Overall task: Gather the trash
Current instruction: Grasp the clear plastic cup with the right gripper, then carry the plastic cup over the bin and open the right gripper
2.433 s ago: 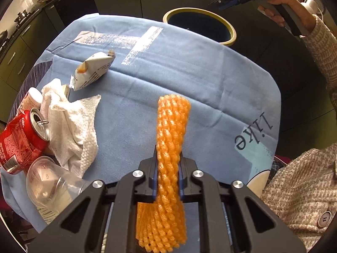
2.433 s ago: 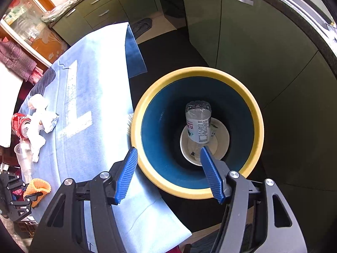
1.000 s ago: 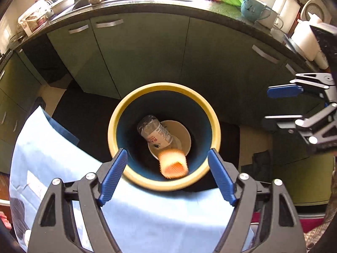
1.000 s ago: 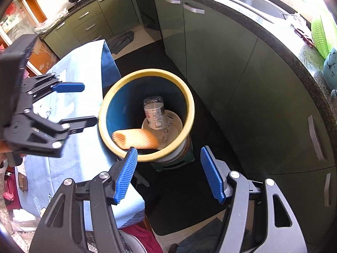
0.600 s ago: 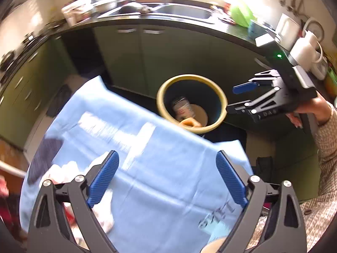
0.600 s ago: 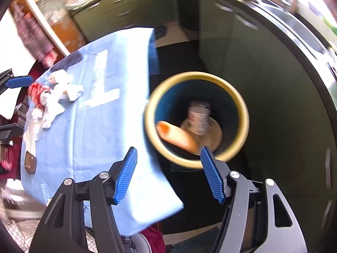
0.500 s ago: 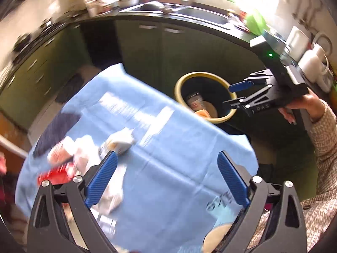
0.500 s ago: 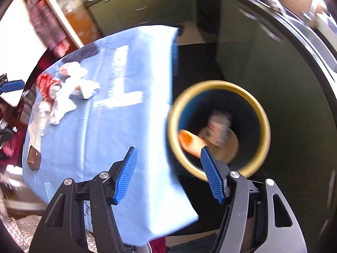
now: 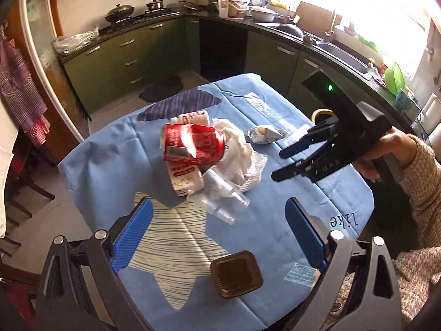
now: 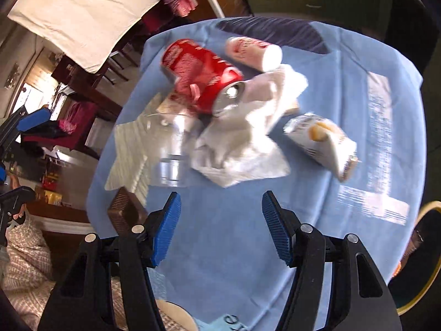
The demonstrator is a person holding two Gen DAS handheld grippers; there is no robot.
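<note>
Left hand-held gripper point(image 9: 217, 231): I see it wide, empty.
Right hand-held gripper point(image 10: 221, 227): wide, empty.
Right view only: bin point(image 10: 430, 273) rim beside tabletop point(image 10: 317, 193).

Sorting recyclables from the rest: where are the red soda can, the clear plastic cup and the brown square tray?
red soda can point(image 9: 193, 144), left wrist view, middle of its dented side
clear plastic cup point(image 9: 224, 197), left wrist view, its transparent wall
brown square tray point(image 9: 235, 274), left wrist view, its ribbed floor

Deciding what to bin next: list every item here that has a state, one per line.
left gripper: open, empty
right gripper: open, empty
red can: dented, on its side, opened
clear plastic cup: lying on its side
white paper towel: crumpled
snack wrapper: torn open
brown tray: upright, empty
</note>
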